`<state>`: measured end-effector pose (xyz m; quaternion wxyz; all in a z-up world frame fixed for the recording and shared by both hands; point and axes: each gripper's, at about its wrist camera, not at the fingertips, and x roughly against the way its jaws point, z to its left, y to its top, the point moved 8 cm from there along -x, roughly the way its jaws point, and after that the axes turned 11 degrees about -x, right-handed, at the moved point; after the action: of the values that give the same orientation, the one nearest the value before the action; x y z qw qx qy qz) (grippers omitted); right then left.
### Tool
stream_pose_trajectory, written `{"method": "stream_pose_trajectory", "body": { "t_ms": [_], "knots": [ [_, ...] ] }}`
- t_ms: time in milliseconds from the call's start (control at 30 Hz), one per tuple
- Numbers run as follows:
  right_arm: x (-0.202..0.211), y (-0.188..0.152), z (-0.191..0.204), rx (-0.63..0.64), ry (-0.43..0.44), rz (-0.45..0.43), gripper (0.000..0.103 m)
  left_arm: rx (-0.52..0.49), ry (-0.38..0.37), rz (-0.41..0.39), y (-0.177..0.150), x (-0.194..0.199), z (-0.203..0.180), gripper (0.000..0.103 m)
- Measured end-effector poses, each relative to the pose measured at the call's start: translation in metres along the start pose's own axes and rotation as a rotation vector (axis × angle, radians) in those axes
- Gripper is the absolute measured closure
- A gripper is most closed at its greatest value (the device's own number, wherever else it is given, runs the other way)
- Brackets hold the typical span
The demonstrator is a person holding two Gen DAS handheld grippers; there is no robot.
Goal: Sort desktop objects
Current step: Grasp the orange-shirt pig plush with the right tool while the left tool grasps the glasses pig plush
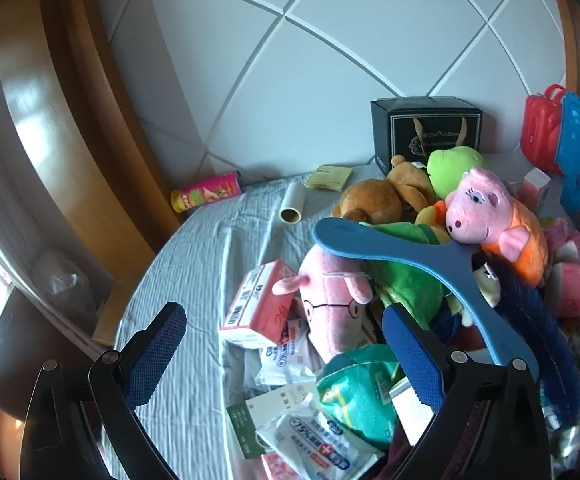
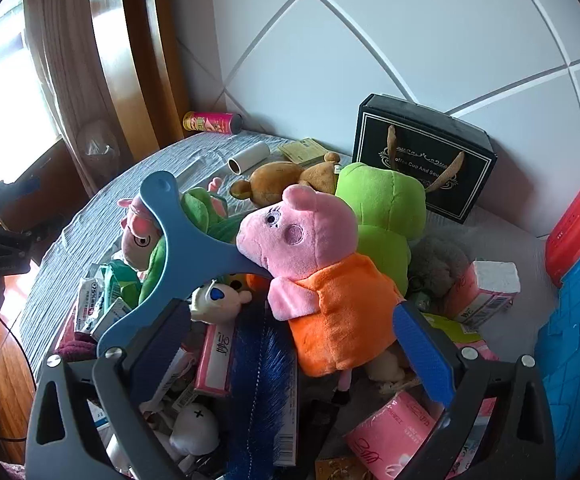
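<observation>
Left wrist view looks over my left claw (image 1: 282,356), its two blue-padded fingers spread wide with nothing between them, poised above a pink plush pig with wire glasses (image 1: 331,312) and a pink-and-white tissue box (image 1: 256,308) at the near left edge of a jumbled heap. That heap covers the right half of a table under a pale blue wrinkled cloth (image 1: 194,280); the cloth's left side is mostly bare, with a white paper roll (image 1: 293,208) and a pink snack can (image 1: 206,197) lying far left. Right wrist view shows my right claw (image 2: 290,344), also wide and holding nothing, its fingers straddling the lower body of a pink plush pig in an orange dress (image 2: 321,280) on top of the pile. A blue plastic clothes hanger (image 2: 166,256) leans across the toys, its edge touching that pig's snout. Behind stand a green plush frog (image 2: 381,208), a brown teddy bear (image 2: 278,180) and a black gift box (image 2: 421,160). I judge the heap unsorted, and a pick of the orange-dressed pig the likeliest step in hand; it calls for closing on the soft body and lifting clear of the hanger.
</observation>
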<state>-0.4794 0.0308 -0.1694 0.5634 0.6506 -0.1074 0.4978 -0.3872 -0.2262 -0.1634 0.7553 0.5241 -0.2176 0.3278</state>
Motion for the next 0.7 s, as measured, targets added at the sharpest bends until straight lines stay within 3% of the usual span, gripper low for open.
{"method": "stream_pose_trajectory", "body": {
  "t_ms": [267,433,700],
  "knots": [
    [-0.073,-0.002,-0.022,0.082,-0.072,0.143,0.0,-0.018,-0.111,0.088,-0.008,-0.068,-0.016,0.003],
    [-0.108,-0.006,-0.031,0.116,-0.073,0.246,0.0,-0.049,-0.143,0.145,-0.013,-0.101,-0.027,0.003],
    [-0.144,0.003,-0.035,0.14,-0.071,0.296,0.0,-0.116,-0.172,0.194,-0.004,-0.147,-0.043,0.003]
  ]
}}
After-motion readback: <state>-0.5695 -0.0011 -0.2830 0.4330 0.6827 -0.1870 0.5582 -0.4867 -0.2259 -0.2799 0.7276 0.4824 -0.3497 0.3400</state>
